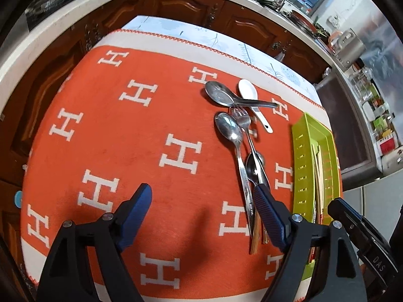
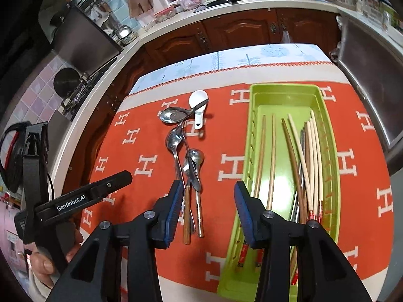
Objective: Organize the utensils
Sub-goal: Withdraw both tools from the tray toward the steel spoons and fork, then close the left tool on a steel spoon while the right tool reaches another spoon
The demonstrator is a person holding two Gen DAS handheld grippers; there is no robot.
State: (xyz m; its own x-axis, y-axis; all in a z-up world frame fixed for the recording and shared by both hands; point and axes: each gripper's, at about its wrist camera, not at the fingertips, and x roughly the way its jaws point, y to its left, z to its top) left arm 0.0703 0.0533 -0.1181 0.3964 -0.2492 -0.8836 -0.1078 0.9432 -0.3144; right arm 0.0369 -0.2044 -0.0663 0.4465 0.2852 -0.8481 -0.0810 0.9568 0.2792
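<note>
A pile of metal spoons (image 1: pixel 228 125) and a fork (image 1: pixel 241 119) lies on the orange cloth, with a white ceramic spoon (image 1: pixel 248 90) at its far end. The pile shows in the right wrist view (image 2: pixel 186 161), the white spoon (image 2: pixel 198 100) beyond it. A green tray (image 2: pixel 282 95) holds several chopsticks (image 2: pixel 309 151); it also shows in the left wrist view (image 1: pixel 299 151). My left gripper (image 1: pixel 204 193) is open and empty, its right finger (image 1: pixel 267 206) over the utensil handles. My right gripper (image 2: pixel 207 191) is open and empty between the pile and the tray.
The orange cloth with white H marks (image 1: pixel 126 138) covers a small table. Wooden cabinets (image 2: pixel 241 30) and a white counter run behind. A steel appliance (image 2: pixel 370 80) stands at the right. The left gripper's body (image 2: pixel 83 196) shows at the right wrist view's left.
</note>
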